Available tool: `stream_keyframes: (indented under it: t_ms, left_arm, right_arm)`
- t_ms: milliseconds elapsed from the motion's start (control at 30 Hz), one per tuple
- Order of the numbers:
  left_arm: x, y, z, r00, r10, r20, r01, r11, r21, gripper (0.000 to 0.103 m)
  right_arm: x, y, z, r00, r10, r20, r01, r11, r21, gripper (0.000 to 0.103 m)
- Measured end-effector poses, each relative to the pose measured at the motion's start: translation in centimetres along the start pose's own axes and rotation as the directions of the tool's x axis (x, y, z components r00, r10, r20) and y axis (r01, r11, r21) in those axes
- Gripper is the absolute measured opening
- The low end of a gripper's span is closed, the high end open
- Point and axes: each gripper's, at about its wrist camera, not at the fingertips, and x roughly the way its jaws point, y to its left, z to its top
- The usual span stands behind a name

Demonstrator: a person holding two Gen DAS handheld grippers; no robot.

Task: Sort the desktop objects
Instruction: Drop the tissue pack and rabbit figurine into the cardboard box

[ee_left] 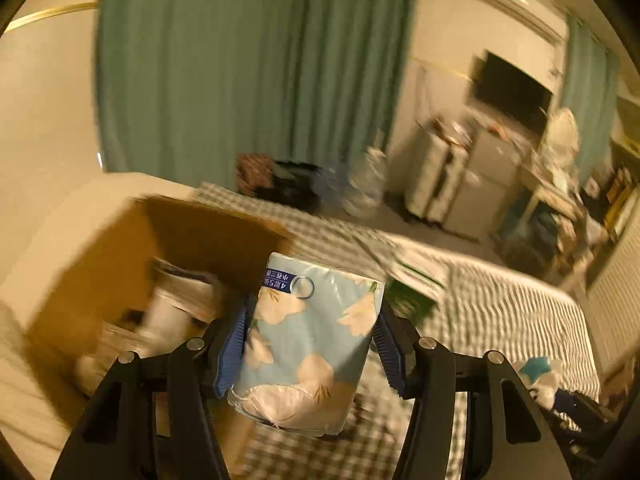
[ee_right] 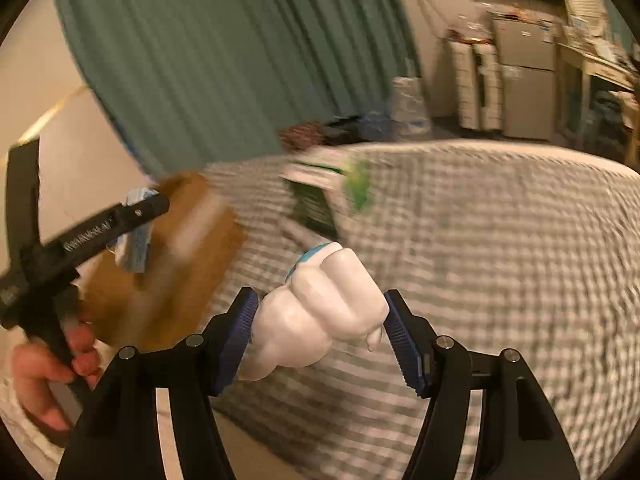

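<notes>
Blue ribbed pads of the left gripper (ee_left: pixel 308 340) clamped on a pale-blue flower-printed plastic tissue pack (ee_left: pixel 310 344), held in the air just beside the open brown cardboard box (ee_left: pixel 120 248). Pinched between the right gripper (ee_right: pixel 320 338) pads: a glossy white tooth-shaped figurine (ee_right: pixel 320 304), above the grey-checked bedcover (ee_right: pixel 500 240). Green-and-white blurred item (ee_right: pixel 320 184) lying farther back, beside the box.

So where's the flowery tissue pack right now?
The tissue pack is clamped in the left gripper, held up just right of the open cardboard box, above the checkered bed cover. The right wrist view shows it small, at far left.
</notes>
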Motion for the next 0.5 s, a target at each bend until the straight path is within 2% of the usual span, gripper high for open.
stream_keyframes:
  t_ms: [67,167,300,400,467,500]
  left_arm:
    - [-0.6,2.4,0.7,0.997,0.068,0.021,-0.067,0.997,-0.031,0.059]
    - [-0.2,6.3,1.2,0.986,0.166,0.014,-0.165,0.983,-0.085,0.059]
    - [1.1,10.5,0.3,0.972,0.228,-0.048,-0.233,0.953,-0.194,0.059]
    - [2.2,12.1,-0.6,0.965,0.246,-0.086,-0.260,0.936,-0.236,0.061]
    - [2.8,12.4,-1.1,0.959,0.268,-0.089,-0.283,0.922,-0.263,0.077]
    - [2.9,12.3,-1.3,0.951,0.298,-0.087,-0.310,0.909,-0.277,0.100]
  right_arm:
    - [0.4,3.4,2.4,0.999,0.046,0.025,-0.045,0.998,-0.048,0.064]
    - [2.6,8.3,5.7,0.987,0.159,0.026,-0.156,0.983,-0.094,0.064]
    - [6.9,14.8,8.1,0.972,0.235,-0.014,-0.234,0.956,-0.176,0.064]
    - [11.1,17.7,8.7,0.953,0.290,-0.081,-0.300,0.941,-0.156,0.064]
    - [14.0,18.6,9.5,0.949,0.291,-0.121,-0.304,0.946,-0.109,0.067]
    - [15.0,18.8,9.9,0.945,0.292,-0.144,-0.305,0.949,-0.080,0.081]
